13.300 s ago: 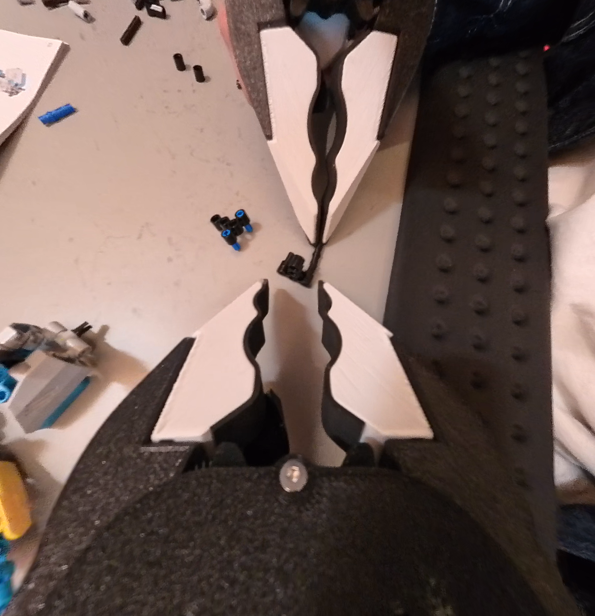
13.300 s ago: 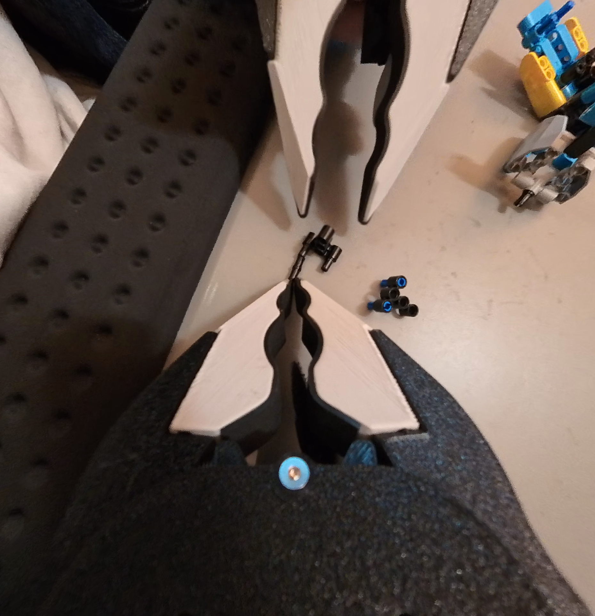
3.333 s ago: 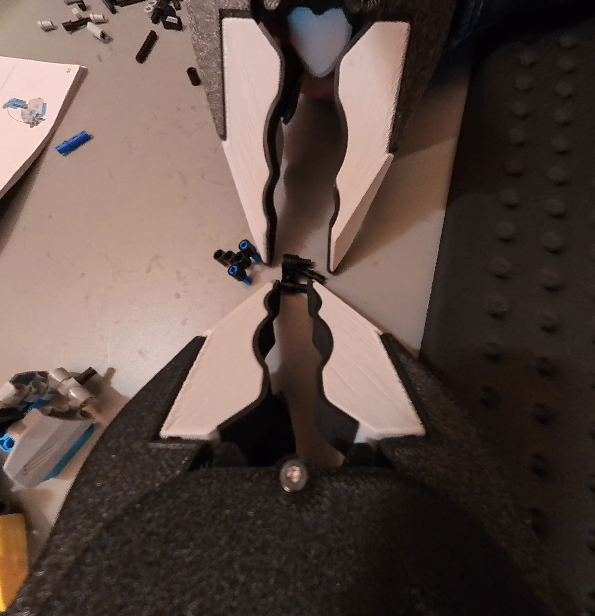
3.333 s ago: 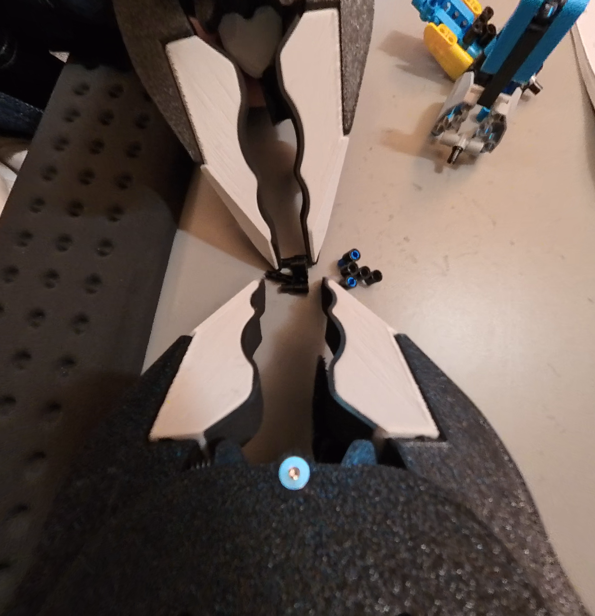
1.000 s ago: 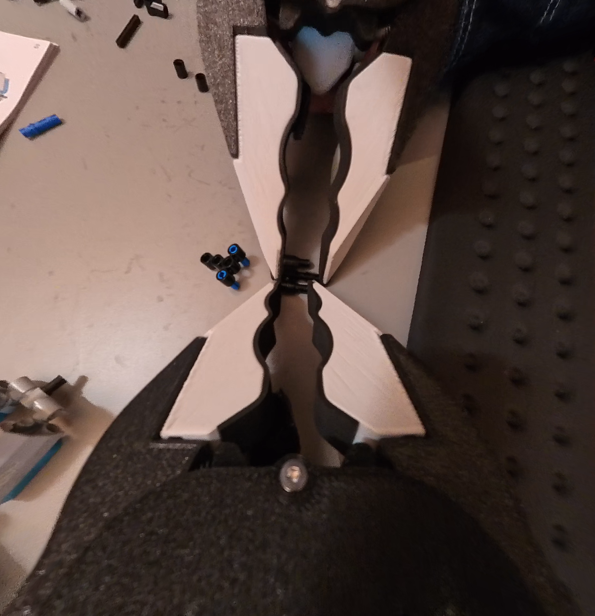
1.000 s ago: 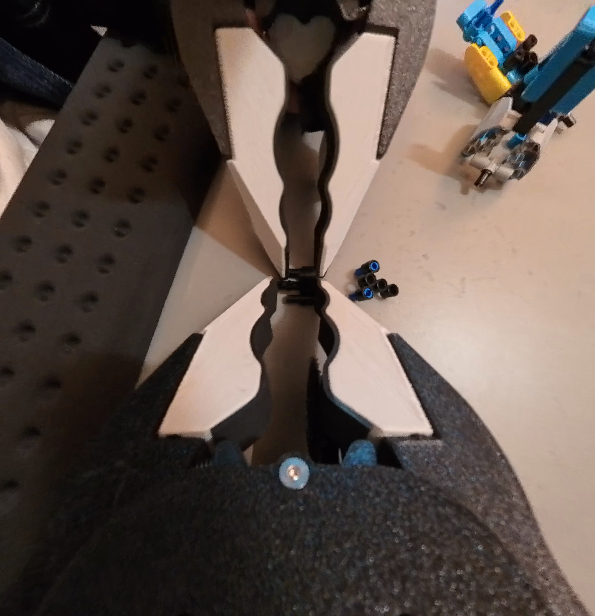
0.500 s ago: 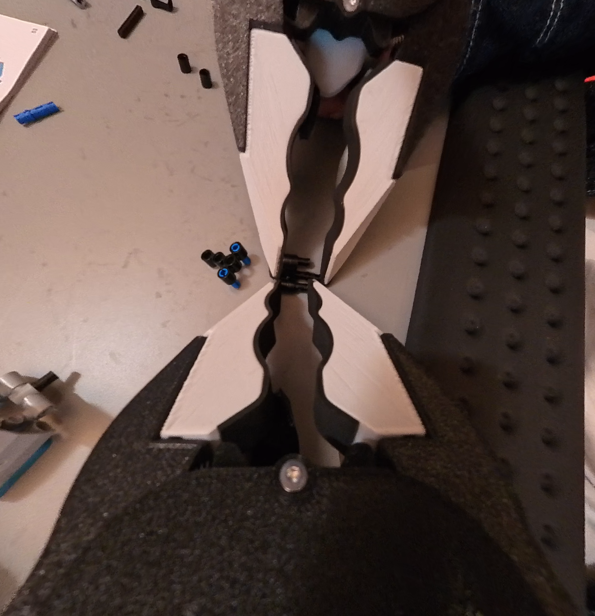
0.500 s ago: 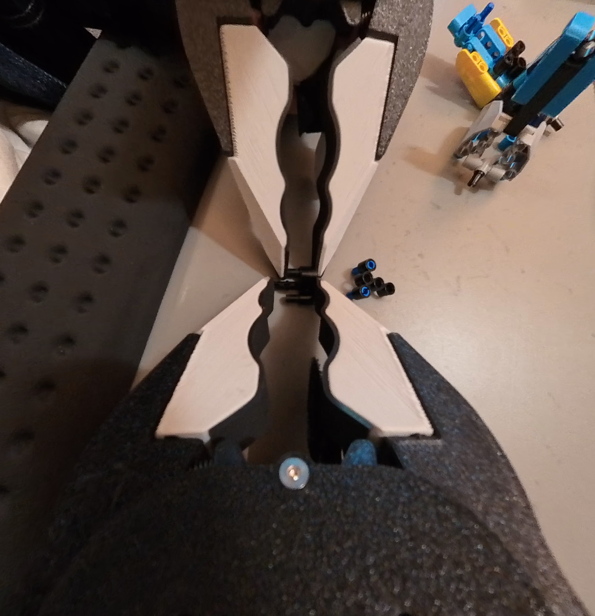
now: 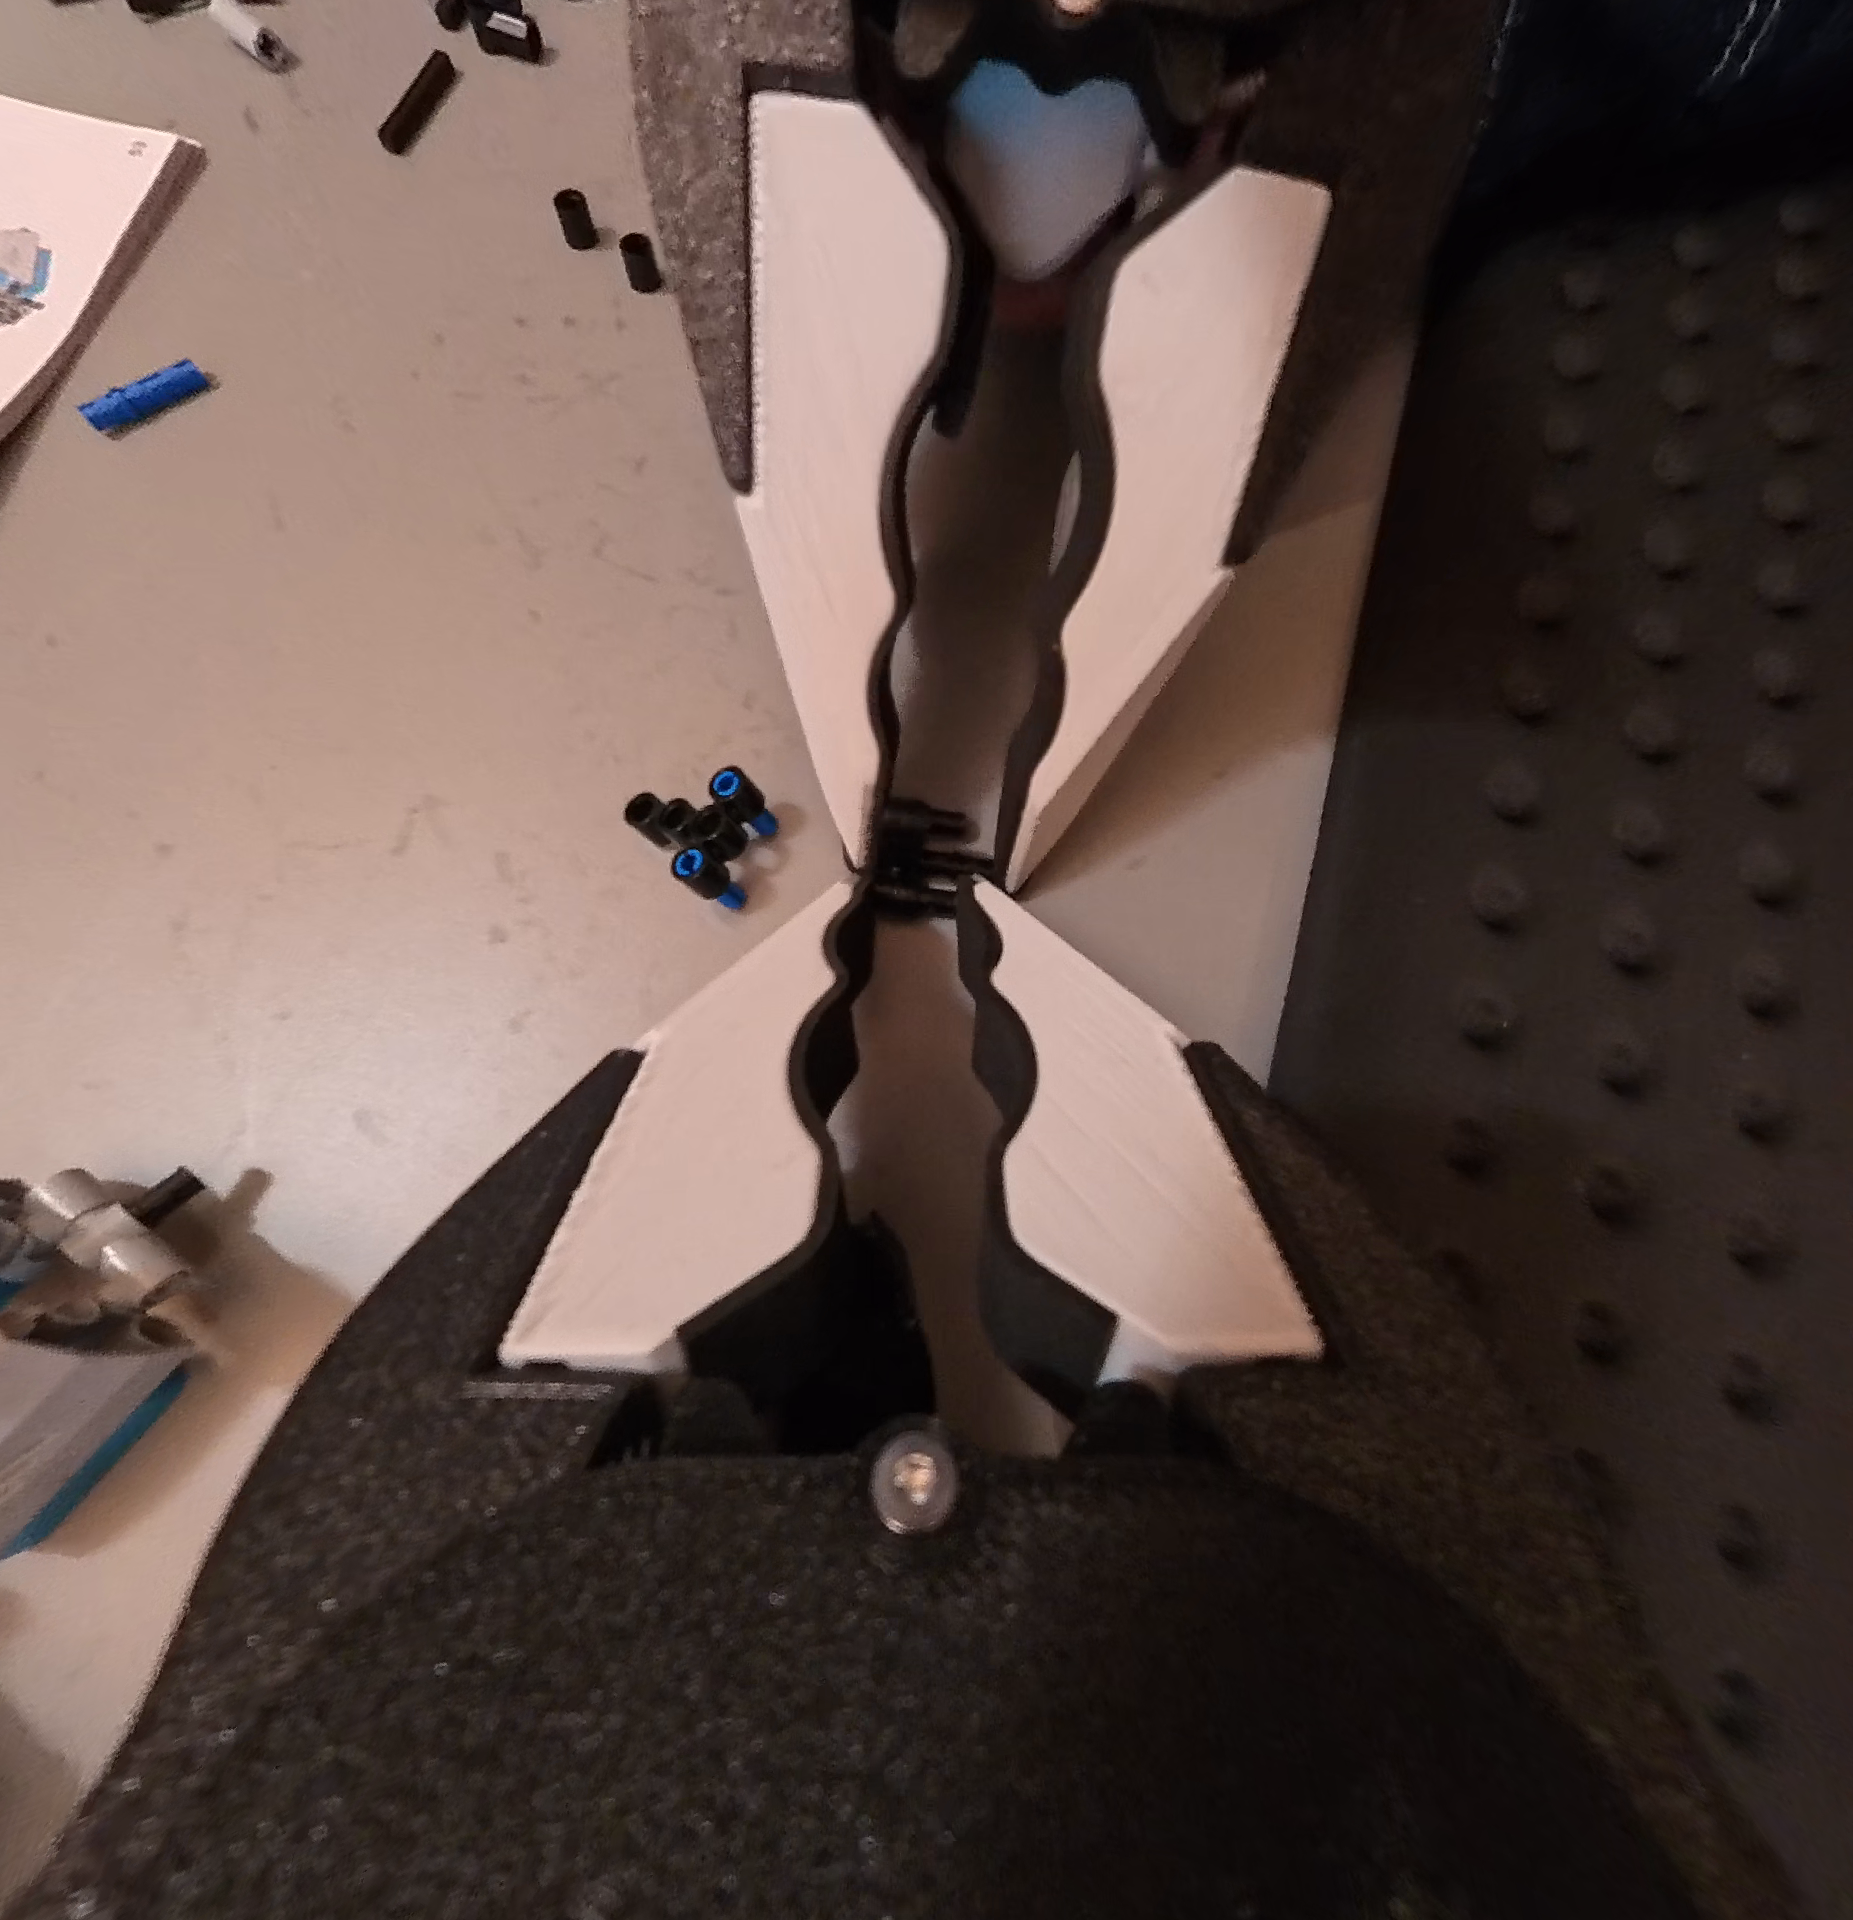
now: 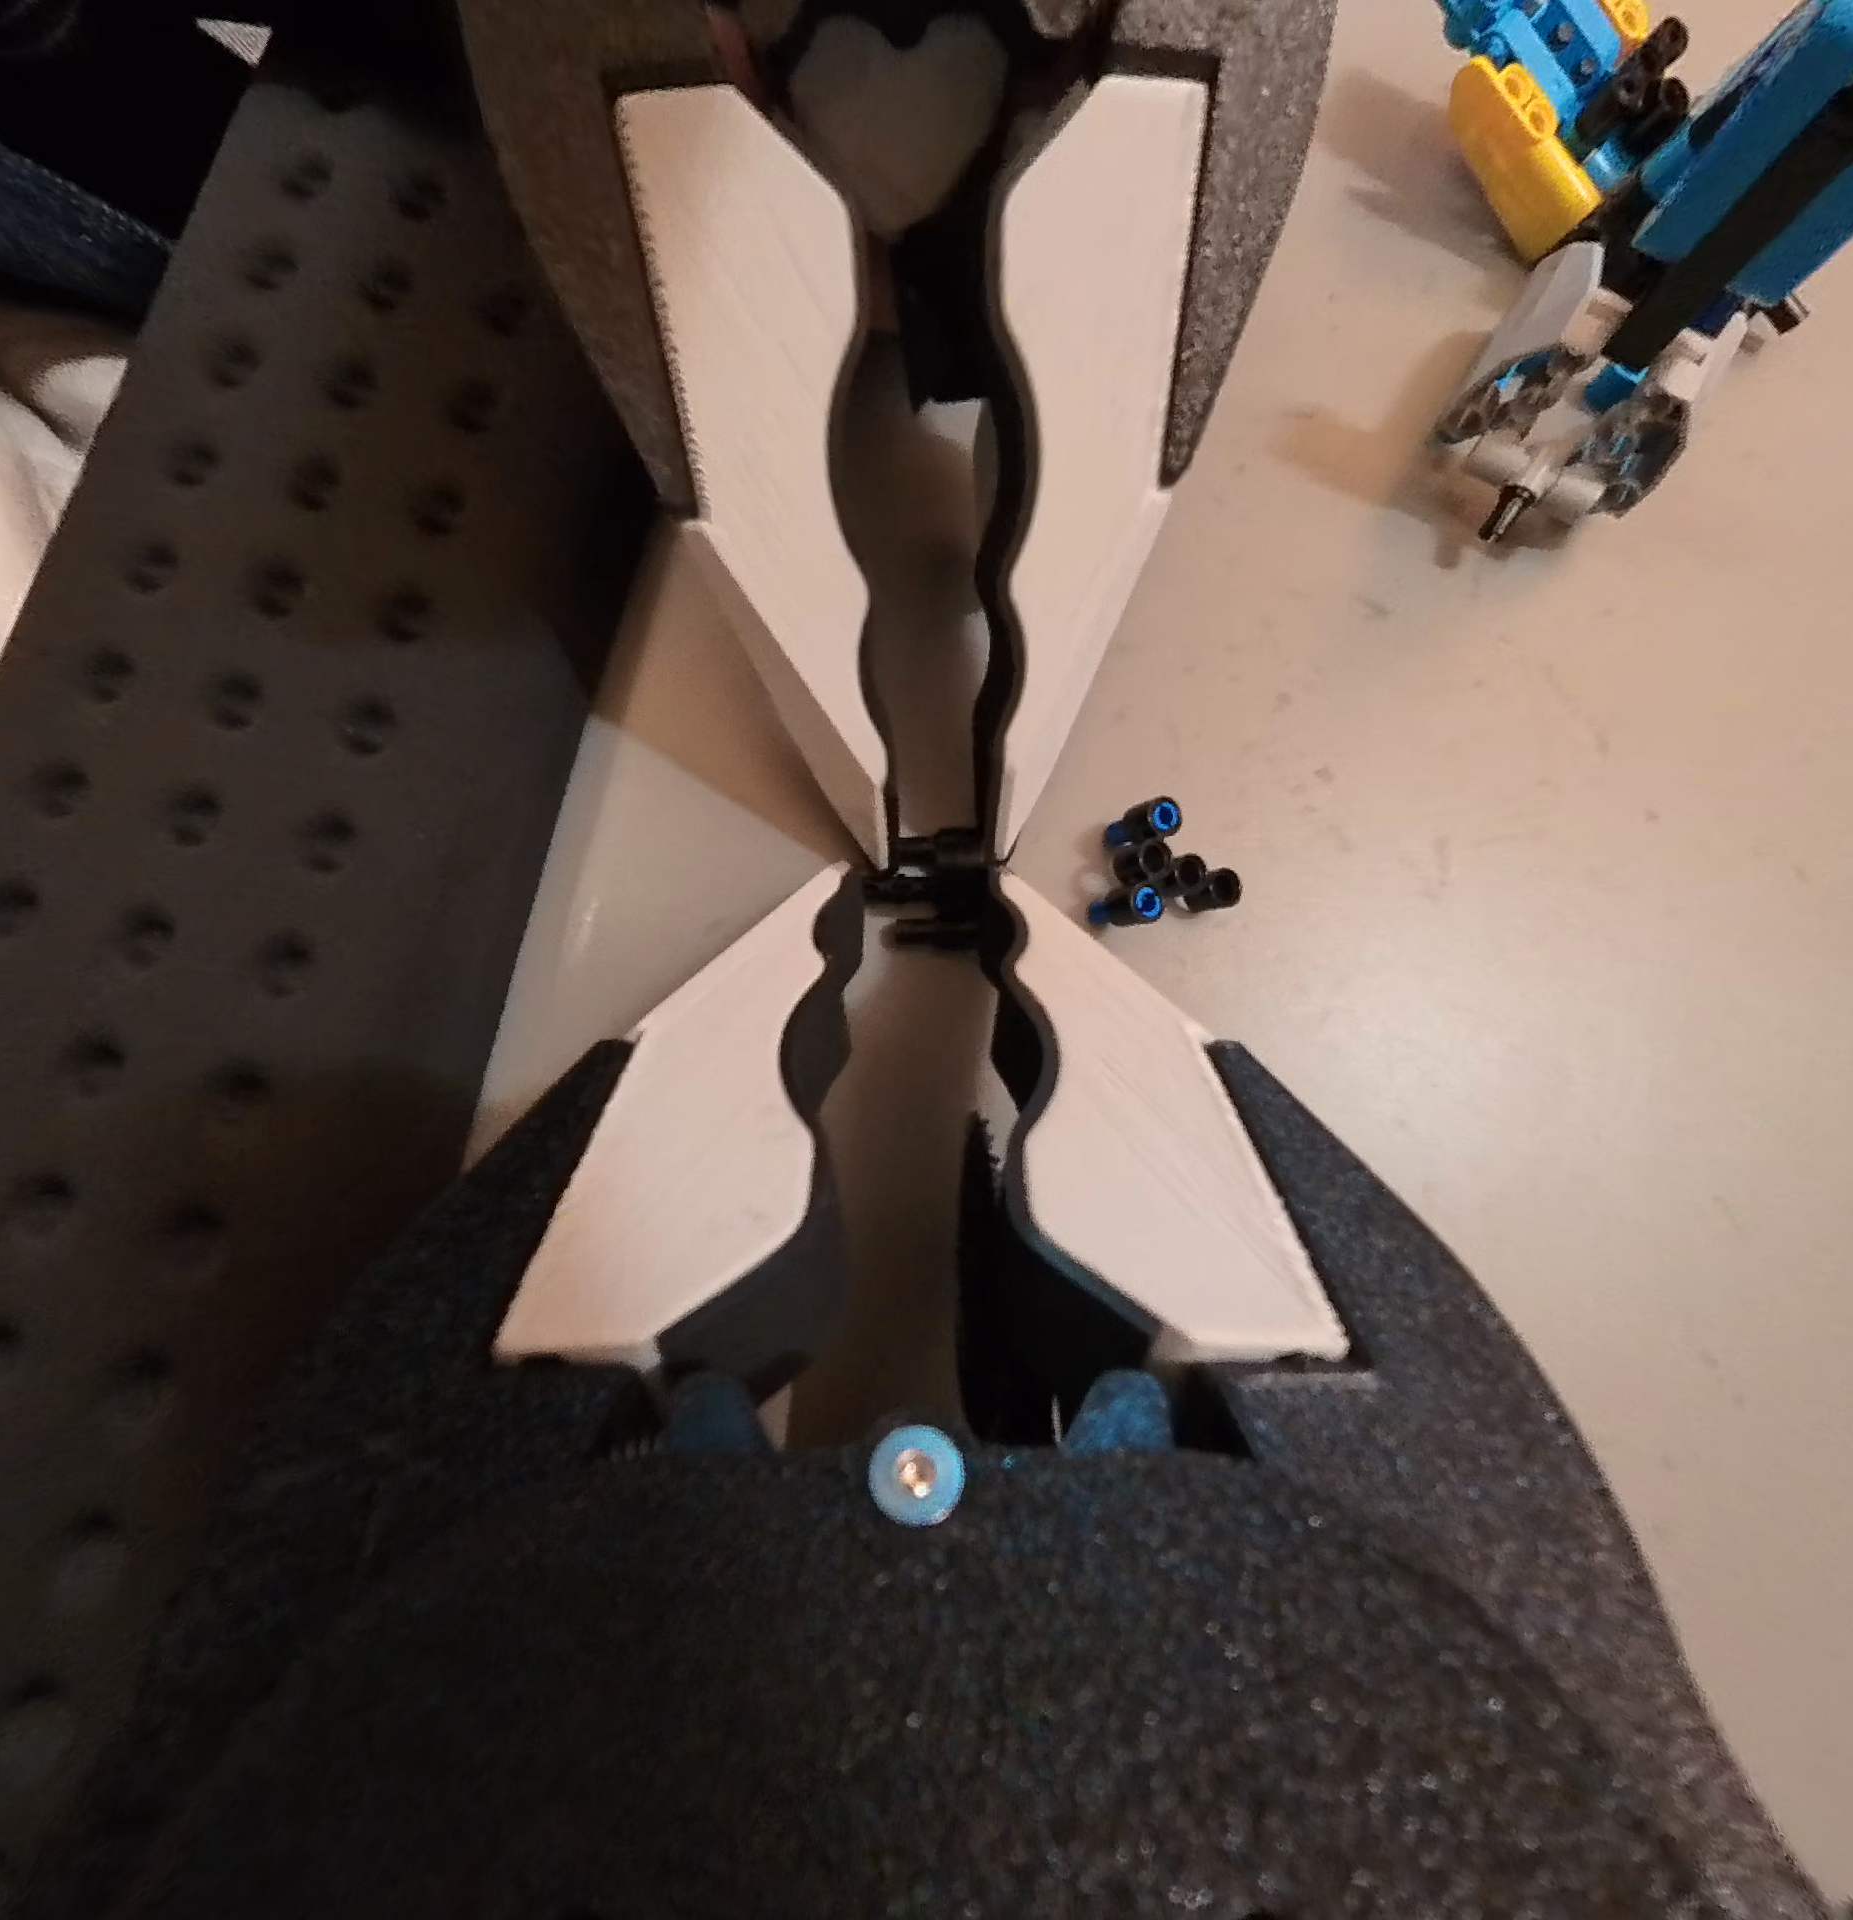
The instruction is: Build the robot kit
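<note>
Item: small black connector piece [image 9: 917,864], my landmark, near the table's edge [image 9: 1306,831] by the studded black mat [image 9: 1628,831]. I have my left gripper [image 9: 914,902] and right gripper [image 10: 932,914] tip to tip, each narrowly parted and pinching it. Just beside it: black-and-blue pin cluster [image 10: 1161,873]. Well apart: blue-yellow brick model [image 10: 1628,208].

right gripper [image 10: 927,914] and left gripper [image 10: 937,831] tip to tip, both pinching one tiny black connector piece [image 10: 932,888] — black-and-blue pins [image 10: 1161,871] just beside, blue-yellow brick model [image 10: 1628,229] well apart
</note>
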`<state>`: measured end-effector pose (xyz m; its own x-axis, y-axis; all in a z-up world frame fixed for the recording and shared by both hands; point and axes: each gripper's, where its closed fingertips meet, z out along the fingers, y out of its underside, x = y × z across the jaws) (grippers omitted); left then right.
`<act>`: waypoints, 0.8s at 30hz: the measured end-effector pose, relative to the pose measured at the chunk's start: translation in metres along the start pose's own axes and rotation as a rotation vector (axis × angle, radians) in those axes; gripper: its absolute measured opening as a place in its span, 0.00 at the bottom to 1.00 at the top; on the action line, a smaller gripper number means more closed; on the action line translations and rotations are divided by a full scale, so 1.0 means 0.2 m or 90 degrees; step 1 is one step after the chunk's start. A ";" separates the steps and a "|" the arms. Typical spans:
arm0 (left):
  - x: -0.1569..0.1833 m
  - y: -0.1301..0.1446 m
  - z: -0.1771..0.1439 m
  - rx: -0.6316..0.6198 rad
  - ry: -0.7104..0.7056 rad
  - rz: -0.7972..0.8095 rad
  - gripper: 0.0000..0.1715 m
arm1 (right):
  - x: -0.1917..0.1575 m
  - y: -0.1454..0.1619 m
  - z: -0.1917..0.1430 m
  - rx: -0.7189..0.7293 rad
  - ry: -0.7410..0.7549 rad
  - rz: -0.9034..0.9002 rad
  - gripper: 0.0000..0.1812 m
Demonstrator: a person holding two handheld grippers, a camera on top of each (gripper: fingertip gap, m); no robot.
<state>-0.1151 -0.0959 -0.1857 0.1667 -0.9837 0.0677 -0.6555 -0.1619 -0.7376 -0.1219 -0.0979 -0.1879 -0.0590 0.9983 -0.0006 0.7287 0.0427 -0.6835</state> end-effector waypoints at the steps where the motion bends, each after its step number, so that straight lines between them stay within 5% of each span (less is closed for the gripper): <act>1: 0.00 0.00 0.00 0.000 0.002 -0.004 0.09 | 0.00 0.00 0.00 -0.007 0.008 -0.013 0.12; 8: 0.00 0.00 0.00 0.001 0.000 0.001 0.09 | 0.00 0.00 -0.01 0.044 -0.030 0.021 0.12; 24: 0.00 0.00 -0.01 0.007 0.042 -0.059 0.09 | 0.02 0.00 -0.02 0.031 0.048 -0.070 0.15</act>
<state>-0.1154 -0.0964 -0.1842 0.1776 -0.9674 0.1804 -0.6312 -0.2526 -0.7334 -0.1201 -0.0947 -0.1852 -0.0843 0.9879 0.1300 0.6866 0.1521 -0.7109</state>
